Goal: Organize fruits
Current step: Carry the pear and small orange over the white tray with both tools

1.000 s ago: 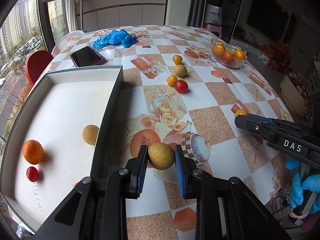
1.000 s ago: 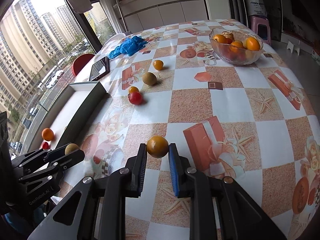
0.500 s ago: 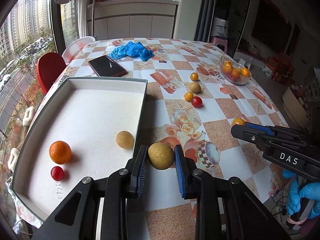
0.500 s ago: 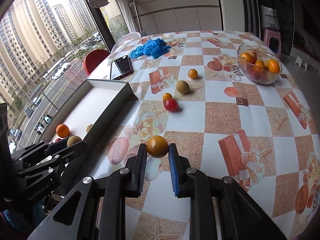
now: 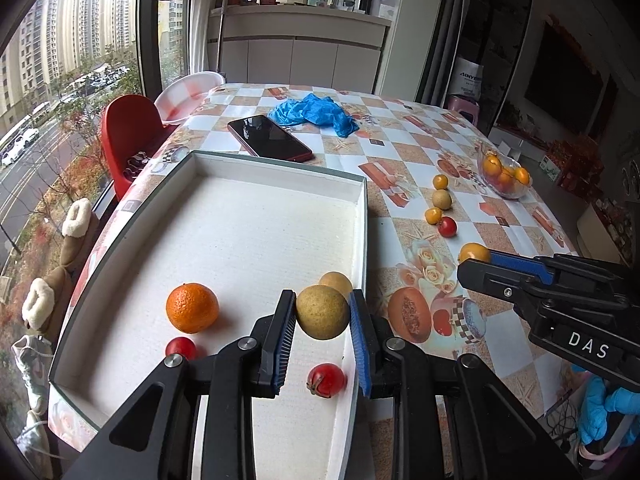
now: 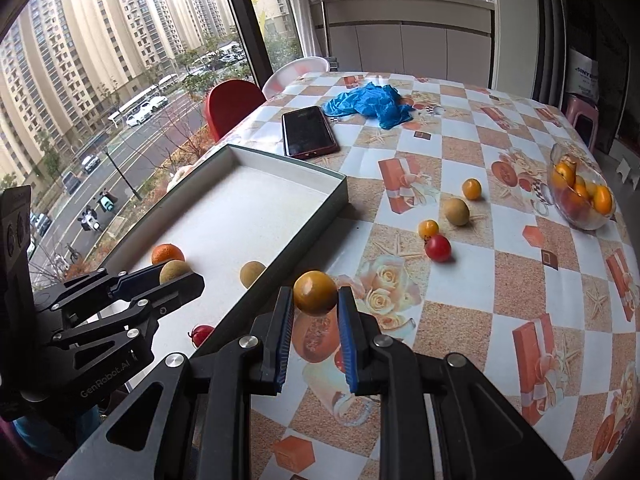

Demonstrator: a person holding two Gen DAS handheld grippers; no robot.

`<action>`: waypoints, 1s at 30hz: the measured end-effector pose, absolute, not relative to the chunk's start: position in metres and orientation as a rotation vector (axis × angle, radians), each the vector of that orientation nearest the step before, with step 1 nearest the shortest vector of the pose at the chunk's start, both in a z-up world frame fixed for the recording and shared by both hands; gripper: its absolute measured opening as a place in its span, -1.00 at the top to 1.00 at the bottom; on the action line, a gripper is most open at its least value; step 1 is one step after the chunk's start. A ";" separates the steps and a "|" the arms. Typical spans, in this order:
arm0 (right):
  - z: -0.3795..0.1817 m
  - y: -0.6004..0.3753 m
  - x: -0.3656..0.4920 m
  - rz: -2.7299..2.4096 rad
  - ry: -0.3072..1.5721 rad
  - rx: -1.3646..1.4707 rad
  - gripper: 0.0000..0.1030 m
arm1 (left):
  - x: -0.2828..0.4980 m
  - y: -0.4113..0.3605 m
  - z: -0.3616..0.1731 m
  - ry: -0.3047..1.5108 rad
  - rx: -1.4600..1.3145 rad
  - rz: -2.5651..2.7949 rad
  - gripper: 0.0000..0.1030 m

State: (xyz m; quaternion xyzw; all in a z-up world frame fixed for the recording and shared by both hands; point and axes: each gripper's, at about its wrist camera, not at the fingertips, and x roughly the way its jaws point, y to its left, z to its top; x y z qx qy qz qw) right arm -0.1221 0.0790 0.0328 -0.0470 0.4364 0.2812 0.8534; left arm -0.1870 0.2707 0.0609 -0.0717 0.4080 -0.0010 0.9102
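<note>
My left gripper is shut on a tan round fruit and holds it above the near right part of the white tray. In the tray lie an orange, a second tan fruit and two red tomatoes. My right gripper is shut on a small orange-yellow fruit above the table, just right of the tray's wall. On the table lie two small orange fruits, a tan fruit and a red tomato.
A glass bowl of oranges stands at the table's far right. A phone and crumpled blue gloves lie beyond the tray. A red chair stands at the left table edge, by the window.
Both grippers have risen and shifted left with their fruits. The left one has moved from over the tablecloth to over the tray; the right one is closer to the tray wall.
</note>
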 end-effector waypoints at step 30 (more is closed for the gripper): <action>0.017 0.165 -0.108 0.672 0.969 -0.244 0.54 | -0.173 0.319 0.030 0.855 -0.238 0.071 0.46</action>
